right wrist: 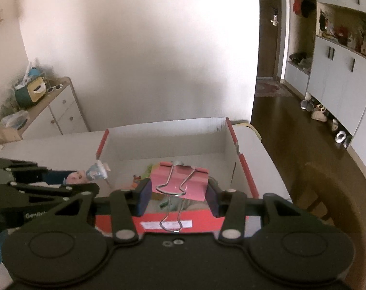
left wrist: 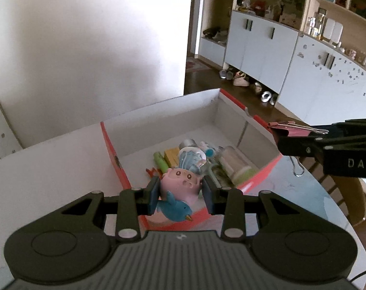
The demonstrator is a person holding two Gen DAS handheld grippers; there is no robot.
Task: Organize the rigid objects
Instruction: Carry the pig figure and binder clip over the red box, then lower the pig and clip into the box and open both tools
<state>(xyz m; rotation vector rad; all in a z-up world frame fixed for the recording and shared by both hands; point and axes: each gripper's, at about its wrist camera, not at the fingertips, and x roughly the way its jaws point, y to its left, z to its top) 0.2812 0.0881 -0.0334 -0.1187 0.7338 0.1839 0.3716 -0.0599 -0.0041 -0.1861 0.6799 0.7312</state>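
The left gripper (left wrist: pixel 180 194) is clamping its fingers on a pink figurine (left wrist: pixel 180 186) above the near edge of the red-and-white box (left wrist: pixel 115 155). The right gripper (right wrist: pixel 178 194) is gripping a pink binder clip (right wrist: pixel 180 181) over the same box on the bench (left wrist: pixel 50 159).

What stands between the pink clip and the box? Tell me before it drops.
Nothing visible does. The right gripper holds the pink clip over the near wall of the open red box. No lid covers it. Small toys already lie on its floor, so it may land on them.
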